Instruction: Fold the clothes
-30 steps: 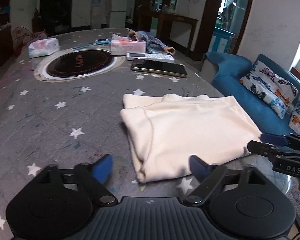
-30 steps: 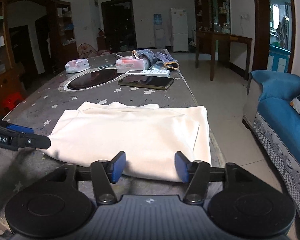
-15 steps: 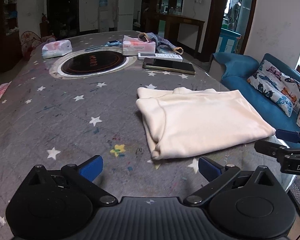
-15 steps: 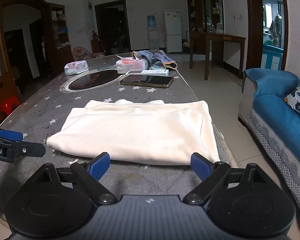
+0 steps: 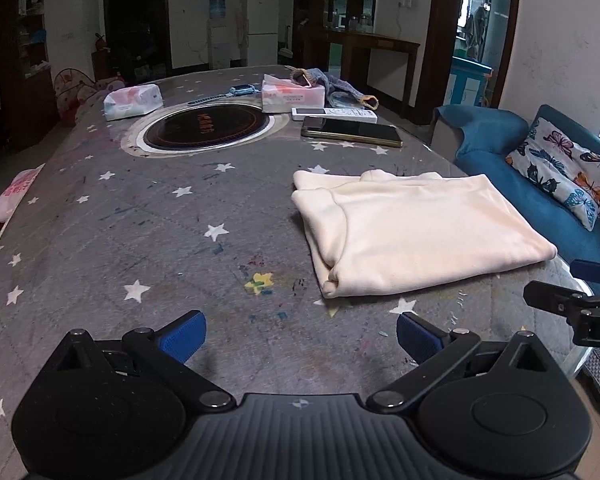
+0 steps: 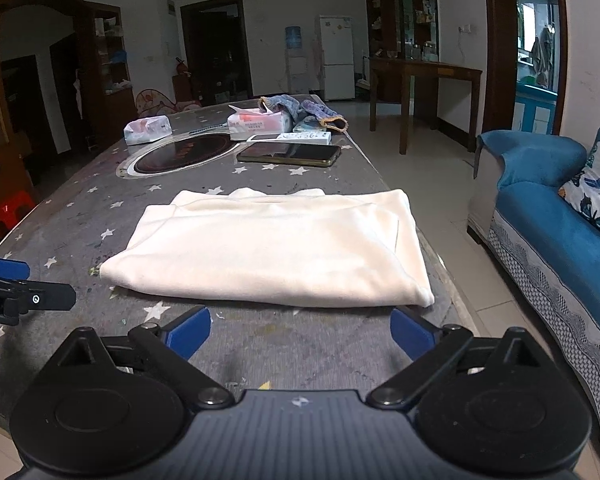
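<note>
Grey cloth printed with white stars covers the table (image 5: pixel 112 216), which stands in a living room with a blue sofa (image 6: pixel 548 216) off its right edge. Over the near edge of that table the left gripper (image 5: pixel 300 330) hangs with its blue-padded fingers (image 5: pixel 182 336) spread wide and nothing between them, above bare cloth marked with paint flecks. To its right the right gripper (image 6: pixel 300 330) is likewise spread wide and empty, its pads (image 6: pixel 410 332) just short of the near hem of the cream garment (image 6: pixel 276 248) without touching it. That garment (image 5: pixel 412 232) lies folded into a flat rectangle on the right side of the table, near the edge by the sofa (a sleeve fold shows along its left end). Beyond it rests a dark phone (image 5: pixel 352 132), then a white remote (image 5: pixel 334 113) and a tissue box (image 5: pixel 292 94) with a blue knitted piece (image 6: pixel 304 108) against it. Left of these a round black cooktop (image 5: pixel 206 128) is set into the table, with a soft tissue pack (image 5: pixel 132 102) past it.
</note>
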Tool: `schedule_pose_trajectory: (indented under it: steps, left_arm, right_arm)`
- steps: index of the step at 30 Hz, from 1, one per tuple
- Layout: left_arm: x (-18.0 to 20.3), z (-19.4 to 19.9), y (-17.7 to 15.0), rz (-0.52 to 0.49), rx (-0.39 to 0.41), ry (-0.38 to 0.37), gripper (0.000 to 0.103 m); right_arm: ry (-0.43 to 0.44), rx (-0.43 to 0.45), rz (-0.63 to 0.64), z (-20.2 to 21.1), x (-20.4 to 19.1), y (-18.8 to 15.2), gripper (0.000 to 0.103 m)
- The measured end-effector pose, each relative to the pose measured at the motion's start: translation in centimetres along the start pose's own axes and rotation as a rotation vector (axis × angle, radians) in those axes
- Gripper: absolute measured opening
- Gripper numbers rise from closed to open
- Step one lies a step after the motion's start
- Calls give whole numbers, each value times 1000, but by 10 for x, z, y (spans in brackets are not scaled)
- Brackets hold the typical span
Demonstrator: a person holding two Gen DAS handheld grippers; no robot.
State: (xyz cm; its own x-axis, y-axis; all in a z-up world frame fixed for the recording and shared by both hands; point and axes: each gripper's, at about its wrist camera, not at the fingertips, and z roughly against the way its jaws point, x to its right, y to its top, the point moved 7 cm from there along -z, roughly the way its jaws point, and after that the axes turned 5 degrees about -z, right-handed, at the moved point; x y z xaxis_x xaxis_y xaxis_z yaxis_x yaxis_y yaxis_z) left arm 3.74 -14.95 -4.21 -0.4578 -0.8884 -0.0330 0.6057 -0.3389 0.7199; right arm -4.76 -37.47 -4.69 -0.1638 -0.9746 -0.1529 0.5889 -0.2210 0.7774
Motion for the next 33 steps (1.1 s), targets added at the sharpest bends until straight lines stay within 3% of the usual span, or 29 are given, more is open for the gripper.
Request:
schedule_pose_trajectory:
  steps: [33]
  left_arm:
    - [19, 3, -12, -28, -32, -7, 103]
  right_arm:
    - [-17, -26, -21, 3, -7, -19, 103]
